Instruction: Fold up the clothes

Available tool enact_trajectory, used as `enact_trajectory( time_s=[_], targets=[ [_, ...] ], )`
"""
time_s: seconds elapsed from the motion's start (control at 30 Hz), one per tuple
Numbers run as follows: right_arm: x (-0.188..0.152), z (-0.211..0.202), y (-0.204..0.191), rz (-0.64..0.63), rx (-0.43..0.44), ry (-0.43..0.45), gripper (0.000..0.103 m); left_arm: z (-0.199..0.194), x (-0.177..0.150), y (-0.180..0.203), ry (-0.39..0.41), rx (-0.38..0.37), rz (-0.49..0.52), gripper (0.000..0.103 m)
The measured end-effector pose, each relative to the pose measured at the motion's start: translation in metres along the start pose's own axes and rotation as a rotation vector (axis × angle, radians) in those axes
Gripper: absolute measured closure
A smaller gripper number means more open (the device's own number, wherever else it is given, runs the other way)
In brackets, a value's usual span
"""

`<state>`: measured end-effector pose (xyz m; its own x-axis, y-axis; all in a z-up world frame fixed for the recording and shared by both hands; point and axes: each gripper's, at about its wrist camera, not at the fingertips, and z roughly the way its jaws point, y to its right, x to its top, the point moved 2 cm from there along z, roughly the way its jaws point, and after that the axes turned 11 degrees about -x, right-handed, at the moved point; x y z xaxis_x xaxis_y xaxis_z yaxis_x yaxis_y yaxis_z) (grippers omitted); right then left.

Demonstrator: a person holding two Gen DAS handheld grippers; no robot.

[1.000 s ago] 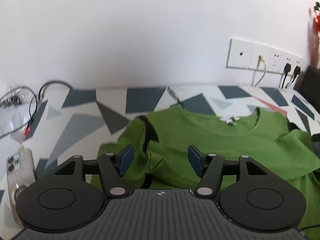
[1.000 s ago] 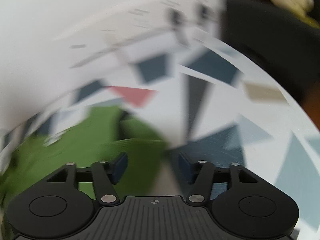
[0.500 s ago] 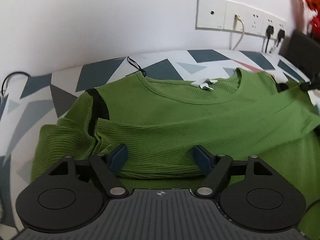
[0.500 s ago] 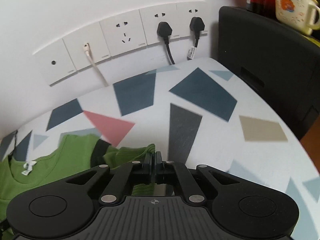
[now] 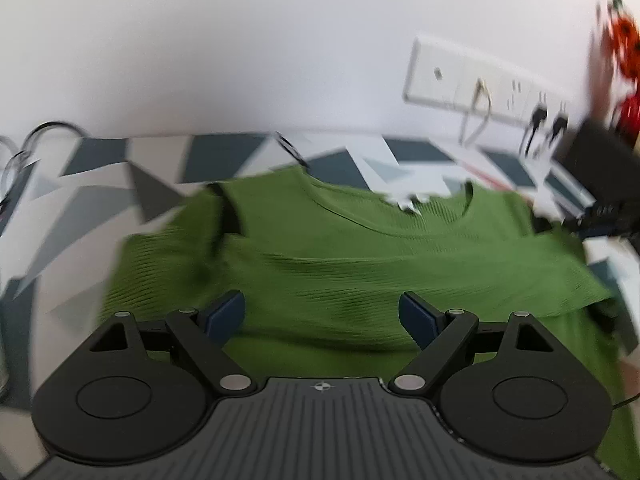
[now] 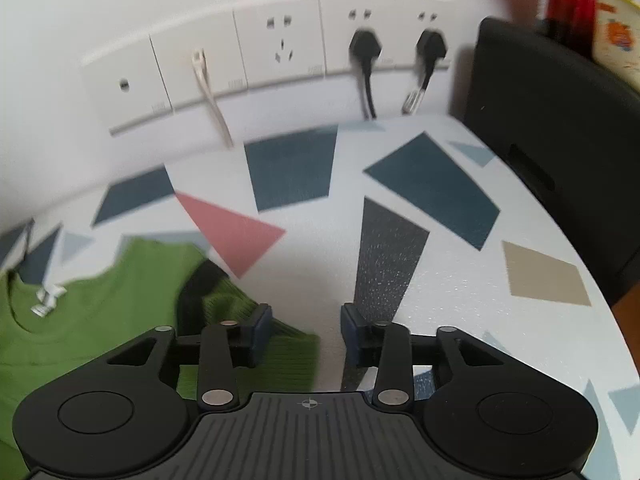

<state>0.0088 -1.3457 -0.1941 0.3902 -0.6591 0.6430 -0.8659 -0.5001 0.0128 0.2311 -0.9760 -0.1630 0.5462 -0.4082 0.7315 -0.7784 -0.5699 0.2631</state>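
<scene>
A green ribbed long-sleeve top (image 5: 360, 264) lies on the patterned table, neckline and white label (image 5: 412, 202) toward the wall, one sleeve folded across the chest. My left gripper (image 5: 322, 312) hovers open above the top's lower chest, nothing between its blue pads. In the right wrist view the top's right shoulder and folded sleeve edge (image 6: 276, 344) lie at lower left. My right gripper (image 6: 306, 332) is open at that edge, the left pad over the cloth and the right pad over bare table. The other gripper (image 5: 600, 216) shows dark at the right in the left wrist view.
White table with triangle pattern (image 6: 400, 216). Wall sockets with plugged cables (image 6: 364, 60) run along the back. A black box (image 6: 560, 128) stands at the right, with a cup and red items behind it. Cables (image 5: 40, 136) lie at the far left.
My right gripper, shut half a second ago at the sleeve edge, has opened. My left gripper stayed open and the view pulled back slightly; the sleeve now lies across the chest.
</scene>
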Motion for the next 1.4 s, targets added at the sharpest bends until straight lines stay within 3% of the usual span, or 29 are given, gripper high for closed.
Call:
enact_trajectory(
  time_s=[0.13, 0.23, 0.3, 0.43, 0.6, 0.7, 0.73, 0.8, 0.83, 0.87, 1.0, 1.07, 1.13, 1.17, 1.2, 1.23, 1.3, 1.33, 1.4],
  targets=[
    [-0.003, -0.02, -0.002, 0.07, 0.001, 0.04, 0.06, -0.045, -0.005, -0.04, 0.085, 0.05, -0.164, 0.017],
    [-0.008, -0.035, -0.02, 0.093, 0.079, 0.03, 0.06, -0.05, -0.008, -0.07, 0.064, 0.139, -0.204, 0.017],
    [-0.012, -0.045, -0.034, 0.091, 0.135, 0.019, 0.051, -0.046, -0.014, -0.086, 0.024, 0.203, -0.183, 0.017],
    [-0.028, -0.054, -0.072, -0.001, 0.188, -0.023, 0.049, -0.042, -0.028, -0.099, -0.071, 0.182, -0.093, 0.017],
    [-0.04, -0.053, -0.095, -0.049, 0.165, -0.051, 0.049, -0.034, -0.04, -0.089, -0.083, 0.196, 0.12, 0.017],
    [-0.048, -0.053, -0.109, -0.078, 0.151, -0.067, 0.049, -0.023, -0.036, -0.092, -0.056, 0.183, 0.136, 0.015],
    [-0.051, -0.052, -0.114, -0.087, 0.146, -0.073, 0.048, -0.021, -0.033, -0.094, -0.044, 0.18, 0.128, 0.019],
    [-0.056, -0.052, -0.122, -0.107, 0.135, -0.082, 0.047, -0.017, -0.025, -0.099, -0.021, 0.179, 0.096, 0.054],
    [-0.058, -0.05, -0.125, -0.119, 0.126, -0.081, 0.047, -0.015, -0.022, -0.1, -0.014, 0.18, 0.082, 0.084],
    [-0.061, -0.048, -0.127, -0.13, 0.117, -0.079, 0.046, -0.016, -0.018, -0.101, -0.009, 0.185, 0.073, 0.092],
    [-0.069, -0.044, -0.137, -0.199, 0.082, -0.05, 0.046, -0.038, -0.002, -0.091, 0.077, 0.237, 0.145, 0.093],
    [-0.071, -0.044, -0.14, -0.227, 0.071, -0.035, 0.044, -0.054, 0.007, -0.085, 0.133, 0.343, 0.23, 0.096],
    [-0.07, -0.043, -0.14, -0.214, 0.068, -0.037, 0.044, -0.071, 0.016, -0.093, 0.203, 0.509, 0.27, 0.095],
    [-0.07, -0.043, -0.14, -0.208, 0.067, -0.038, 0.044, -0.077, 0.021, -0.102, 0.218, 0.553, 0.241, 0.093],
    [-0.07, -0.043, -0.141, -0.205, 0.065, -0.036, 0.044, -0.081, 0.025, -0.113, 0.211, 0.549, 0.19, 0.091],
    [-0.071, -0.043, -0.141, -0.204, 0.063, -0.034, 0.044, -0.082, 0.026, -0.123, 0.187, 0.506, 0.136, 0.083],
    [-0.072, -0.044, -0.14, -0.199, 0.062, -0.03, 0.044, -0.079, 0.023, -0.135, 0.12, 0.384, 0.06, 0.053],
    [-0.072, -0.044, -0.14, -0.197, 0.063, -0.03, 0.044, -0.076, 0.019, -0.136, 0.085, 0.337, 0.048, 0.033],
    [-0.071, -0.044, -0.139, -0.194, 0.066, -0.032, 0.044, -0.068, 0.002, -0.124, 0.022, 0.298, 0.108, 0.029]
  ],
)
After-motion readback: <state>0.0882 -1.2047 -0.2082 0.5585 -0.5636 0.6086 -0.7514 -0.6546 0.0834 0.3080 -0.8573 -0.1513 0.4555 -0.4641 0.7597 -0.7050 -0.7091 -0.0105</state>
